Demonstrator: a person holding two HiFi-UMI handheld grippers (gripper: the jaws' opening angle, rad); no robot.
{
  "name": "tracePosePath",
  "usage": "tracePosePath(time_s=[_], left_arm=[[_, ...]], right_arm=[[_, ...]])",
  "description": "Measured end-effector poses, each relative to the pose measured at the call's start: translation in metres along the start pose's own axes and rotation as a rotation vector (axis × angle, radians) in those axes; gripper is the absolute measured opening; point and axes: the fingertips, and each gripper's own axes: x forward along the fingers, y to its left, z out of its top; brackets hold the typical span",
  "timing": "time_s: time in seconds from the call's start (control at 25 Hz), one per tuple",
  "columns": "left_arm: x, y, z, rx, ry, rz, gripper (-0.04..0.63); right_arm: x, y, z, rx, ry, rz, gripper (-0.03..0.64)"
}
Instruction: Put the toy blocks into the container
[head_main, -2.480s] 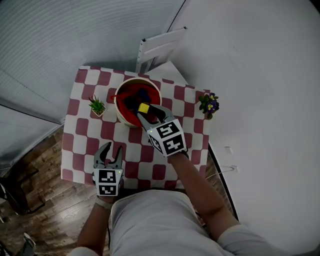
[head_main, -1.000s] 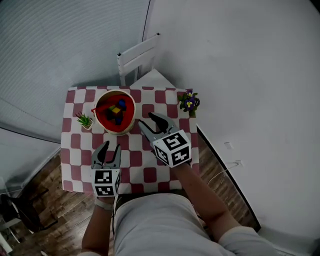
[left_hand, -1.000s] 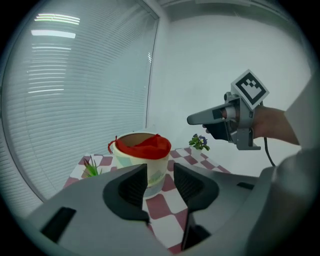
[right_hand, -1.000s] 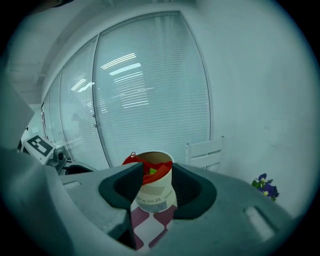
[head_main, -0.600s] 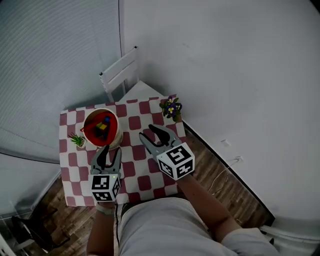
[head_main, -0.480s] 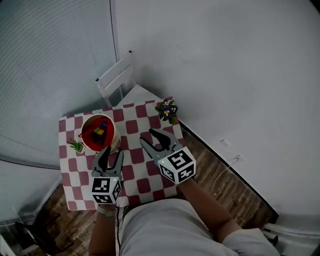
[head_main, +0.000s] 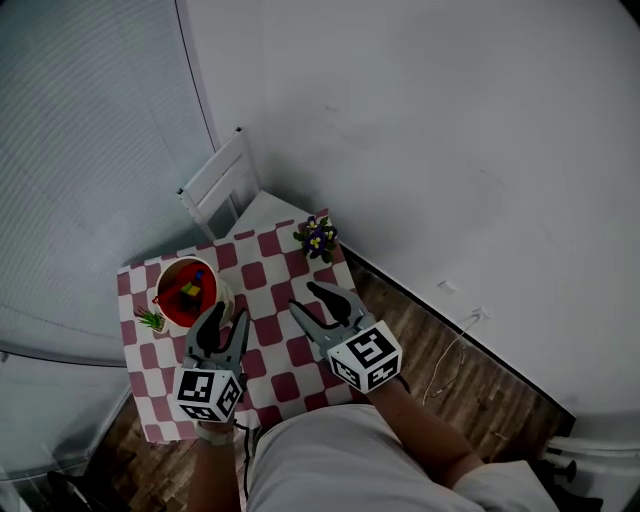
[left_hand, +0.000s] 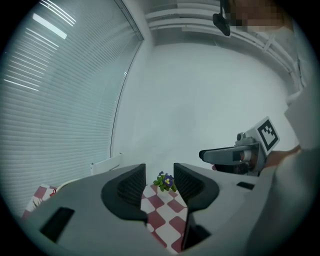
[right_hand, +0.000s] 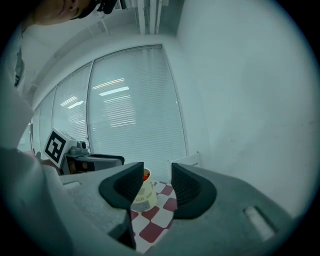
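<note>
Holding left gripper (head_main: 225, 318) and right gripper (head_main: 305, 297) jaws apart, empty; toy blocks (head_main: 190, 290) in container (head_main: 224, 296) ahead of left. We judge task done, no next grab needed.

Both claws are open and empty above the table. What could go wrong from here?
1. The left claw hangs close to the container, which stands towards the left side of the table beside a small green plant; a careless swing might tip either one.
2. The flower pot sits at the table's far right corner; the right claw could nudge it off the edge when it moves.
</note>
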Motion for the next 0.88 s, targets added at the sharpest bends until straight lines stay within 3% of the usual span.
tracePosePath(time_s=[0.36,0.88], left_arm=[[-0.001,-0.016,-0.007,-0.012,0.020,-0.015,0.161],[-0.010,-0.012,-0.011,-0.021,0.036,0.007,0.161]], right_arm=[[-0.010,-0.005,0.006,0.014,-0.019,-0.008,0.178],[0.001,0.011,-0.006,0.009,0.012,0.048,0.178]])
